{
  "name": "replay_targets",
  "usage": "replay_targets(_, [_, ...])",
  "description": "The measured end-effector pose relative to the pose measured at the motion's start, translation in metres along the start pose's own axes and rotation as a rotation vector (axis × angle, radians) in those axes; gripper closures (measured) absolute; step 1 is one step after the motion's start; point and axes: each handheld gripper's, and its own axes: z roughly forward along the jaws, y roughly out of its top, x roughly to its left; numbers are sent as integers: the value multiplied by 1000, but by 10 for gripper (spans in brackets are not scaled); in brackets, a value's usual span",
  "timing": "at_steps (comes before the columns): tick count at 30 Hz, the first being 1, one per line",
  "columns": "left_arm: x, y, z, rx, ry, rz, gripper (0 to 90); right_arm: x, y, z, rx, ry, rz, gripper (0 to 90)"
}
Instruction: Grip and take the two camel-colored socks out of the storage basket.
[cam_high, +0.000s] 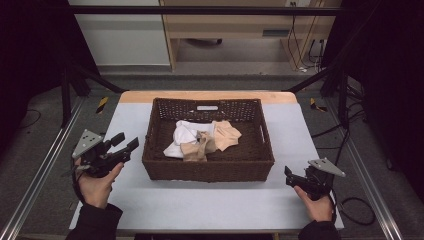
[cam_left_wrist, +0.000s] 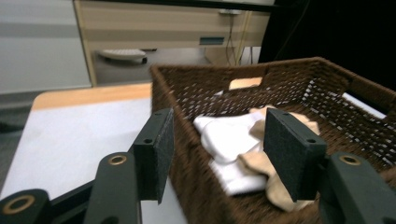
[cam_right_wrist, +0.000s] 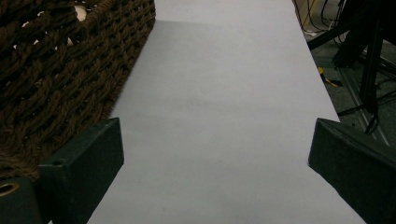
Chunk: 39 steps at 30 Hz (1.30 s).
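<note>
Sitting at the centre of the grey tabletop (cam_high: 220, 205): a brown woven basket (cam_high: 207, 169), its handle cut-outs showing in the far wall and right wall. Lying inside the basket, on its floor: a white cloth (cam_high: 183, 135) toward the left and beige cloths (cam_high: 226, 134) toward the right and near side, overlapping one another.

Hovering left of the basket, near its near-left corner: the left hand-held gripper (cam_high: 125, 145), held in the left hand (cam_high: 95, 184), jaws standing apart with nothing between them. Looking along those jaws in the left gripper view: the basket's left wall and the cloths beyond.

Resting low near the tabletop's near-right edge, right of the basket: the right hand-held gripper (cam_high: 289, 176), held in the right hand (cam_high: 316, 204). Showing in the right gripper view: jaws spread wide, bare tabletop between them, the basket's woven wall just beside the left jaw.
</note>
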Motion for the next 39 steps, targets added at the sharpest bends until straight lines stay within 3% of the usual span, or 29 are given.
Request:
replay_targets(13, [-36,28,36,-7,-56,37,447,1,1,0,-5,-1,-3,38])
replay_targets(25, [-73,51,79,45,-89,116,470,1,2,1,-5,-5,-7,40])
replay_targets(39, [-91,45,124,86,-99,125,485,1,2,1,-9,-17,-13,42])
